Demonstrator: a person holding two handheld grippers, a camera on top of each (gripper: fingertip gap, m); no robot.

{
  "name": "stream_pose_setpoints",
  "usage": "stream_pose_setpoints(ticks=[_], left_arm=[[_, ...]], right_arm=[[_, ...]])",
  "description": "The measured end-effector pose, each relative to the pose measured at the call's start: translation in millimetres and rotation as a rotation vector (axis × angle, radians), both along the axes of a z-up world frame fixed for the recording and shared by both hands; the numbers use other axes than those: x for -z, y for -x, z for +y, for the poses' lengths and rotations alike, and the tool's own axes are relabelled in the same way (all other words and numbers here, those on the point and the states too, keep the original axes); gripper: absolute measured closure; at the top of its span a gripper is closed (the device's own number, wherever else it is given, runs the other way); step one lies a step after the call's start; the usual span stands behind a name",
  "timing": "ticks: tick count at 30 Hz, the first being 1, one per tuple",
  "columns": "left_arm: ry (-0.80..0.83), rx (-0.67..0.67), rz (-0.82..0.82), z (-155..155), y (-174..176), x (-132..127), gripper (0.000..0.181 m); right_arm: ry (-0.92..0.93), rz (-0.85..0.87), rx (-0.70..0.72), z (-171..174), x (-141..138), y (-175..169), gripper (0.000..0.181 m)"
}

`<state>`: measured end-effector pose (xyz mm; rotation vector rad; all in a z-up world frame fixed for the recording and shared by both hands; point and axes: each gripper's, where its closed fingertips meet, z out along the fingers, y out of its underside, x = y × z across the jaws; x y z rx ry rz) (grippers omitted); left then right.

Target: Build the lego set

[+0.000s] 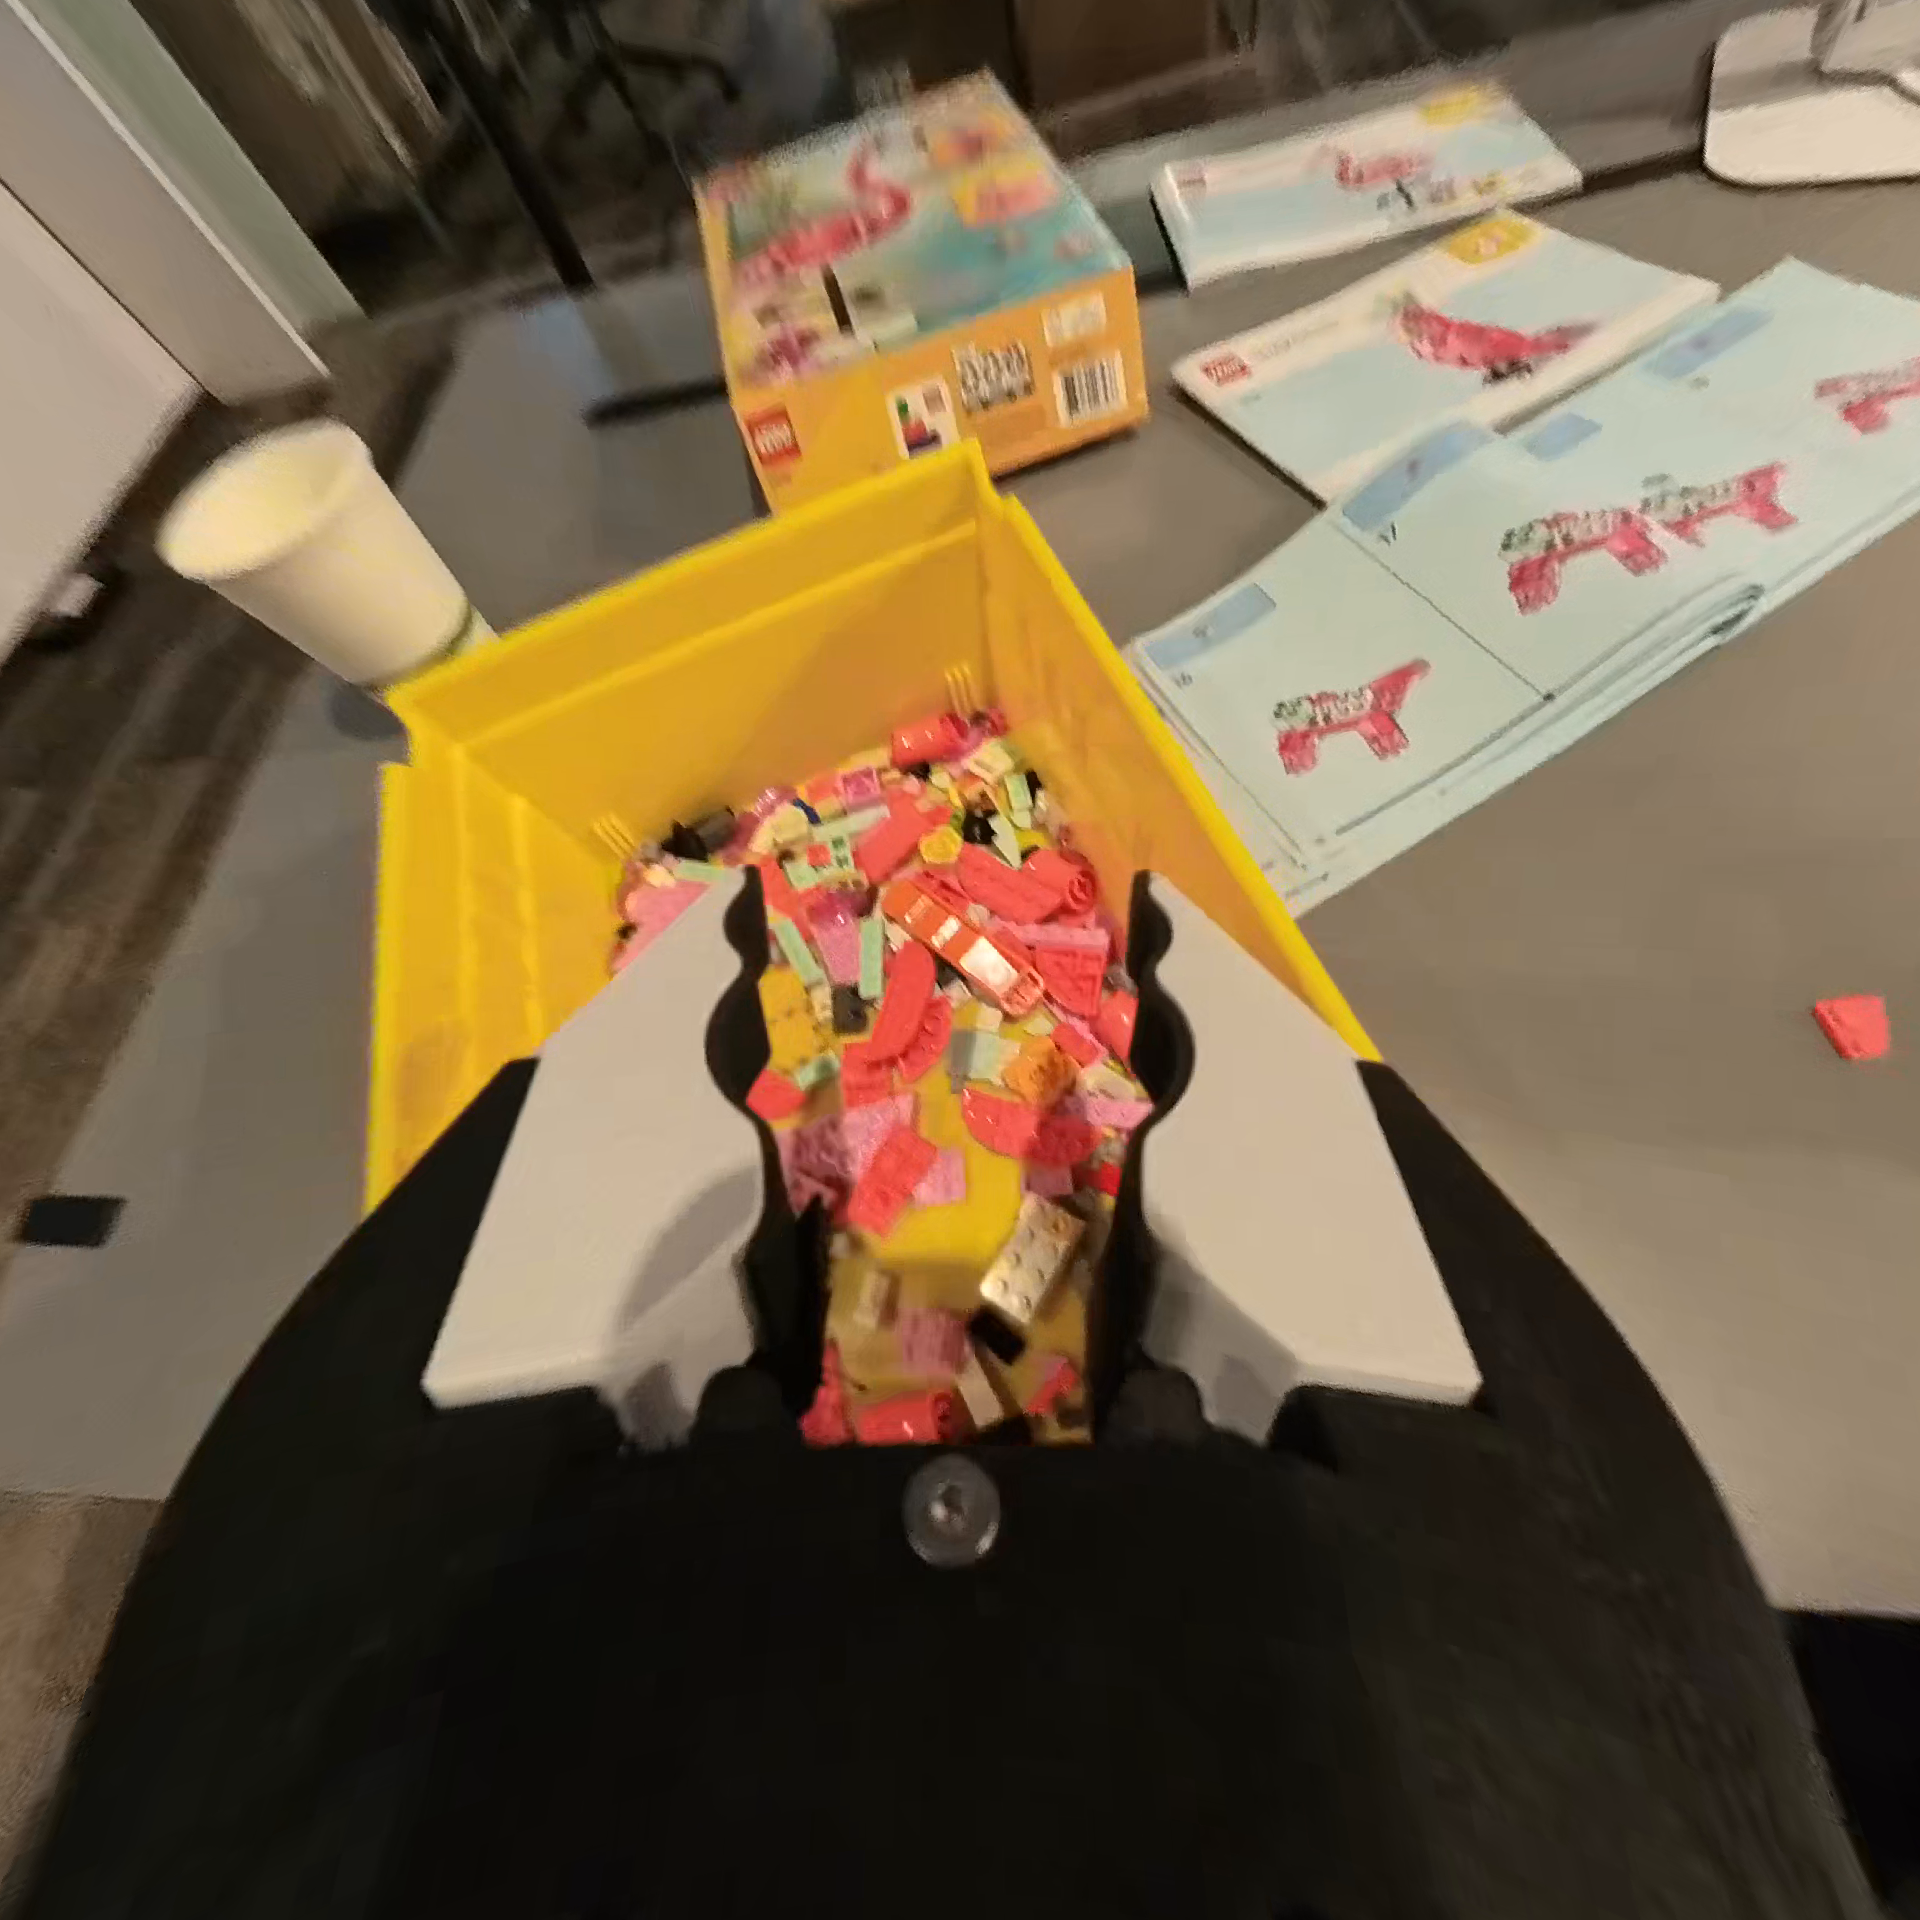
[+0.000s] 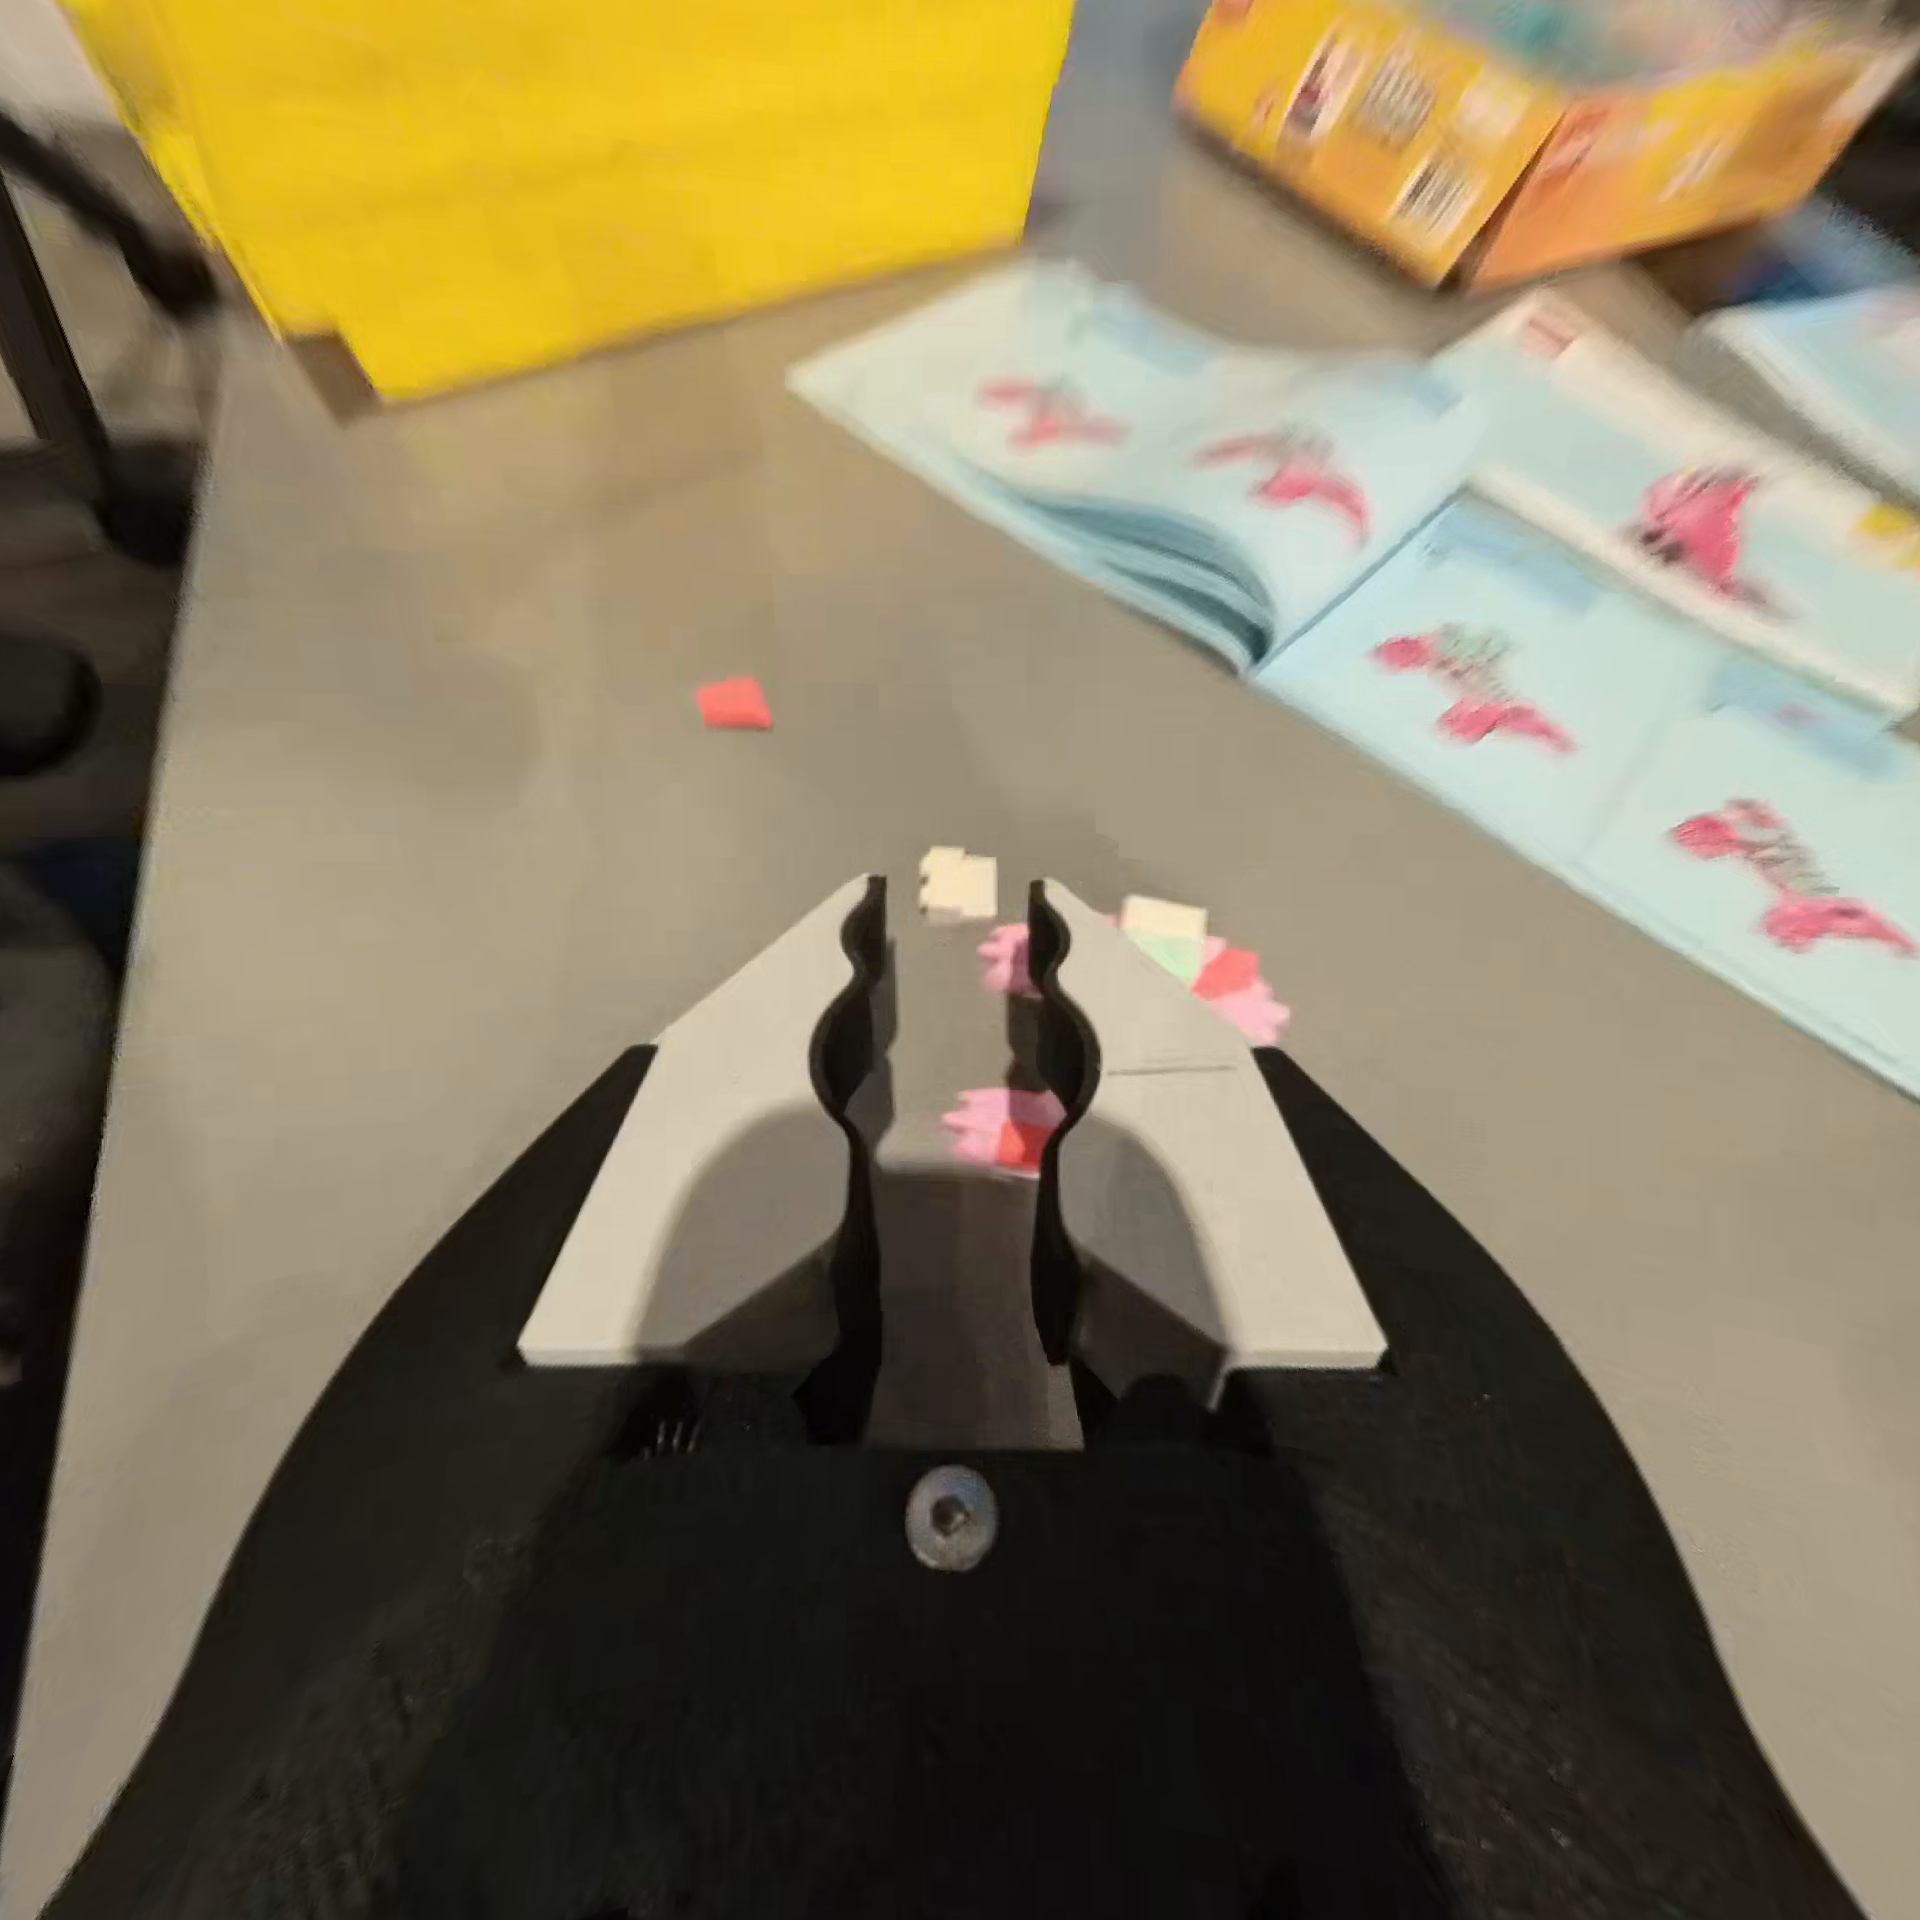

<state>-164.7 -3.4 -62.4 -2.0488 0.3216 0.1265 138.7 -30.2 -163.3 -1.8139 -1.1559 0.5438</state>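
Note:
A yellow bin (image 1: pixel 727 665) holds a heap of loose lego pieces (image 1: pixel 935 997), mostly coral, pink and mint. My left gripper (image 1: pixel 945 883) is open and empty, hovering over the heap inside the bin. In the right wrist view my right gripper (image 2: pixel 956 883) is open and empty, low over the grey table. A small cream piece (image 2: pixel 958 883) lies just past its tips. A partly built pink, red and mint assembly (image 2: pixel 1236 987) lies under and beside the right finger. A lone red piece (image 2: pixel 734 703) lies farther off; it also shows in the left wrist view (image 1: pixel 1851 1025).
The orange lego box (image 1: pixel 935 343) stands behind the bin. Open light-blue instruction booklets (image 1: pixel 1455 644) lie to the right; they also show in the right wrist view (image 2: pixel 1351 582). A white paper cup (image 1: pixel 322 551) stands left of the bin. The yellow bin (image 2: pixel 623 177) is at the far left in the right wrist view. The tips of one gripper are about 35 cm away from the tips of the other.

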Motion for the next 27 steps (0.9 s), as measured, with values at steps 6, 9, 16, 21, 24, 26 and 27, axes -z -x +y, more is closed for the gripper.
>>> stream_pose_setpoints(ticks=[6,9,16,21,24,26,27], left_arm=[[-0.190,0.042,0.048,-9,-13,-40,0.110],[-0.223,0.078,0.047,-13,-20,-47,0.112],[-0.278,0.312,-0.078,-26,-85,-59,0.118],[-0.178,0.618,-0.085,-50,-175,-37,0.111],[-0.096,0.768,-0.096,-62,-216,-10,0.111],[-0.028,0.845,-0.127,-69,-237,10,0.111],[0.001,0.867,-0.139,-70,-244,20,0.111]], right_arm=[[0.016,-0.115,0.058,4,20,18,0.160],[0.063,-0.109,0.092,8,22,18,0.163],[0.089,-0.175,0.073,1,26,18,0.175],[0.039,-0.164,0.085,-16,4,6,0.175],[0.025,-0.176,0.199,-17,-7,-33,0.176],[0.088,-0.214,0.285,-18,3,-67,0.176],[0.118,-0.233,0.319,-19,9,-81,0.175]])
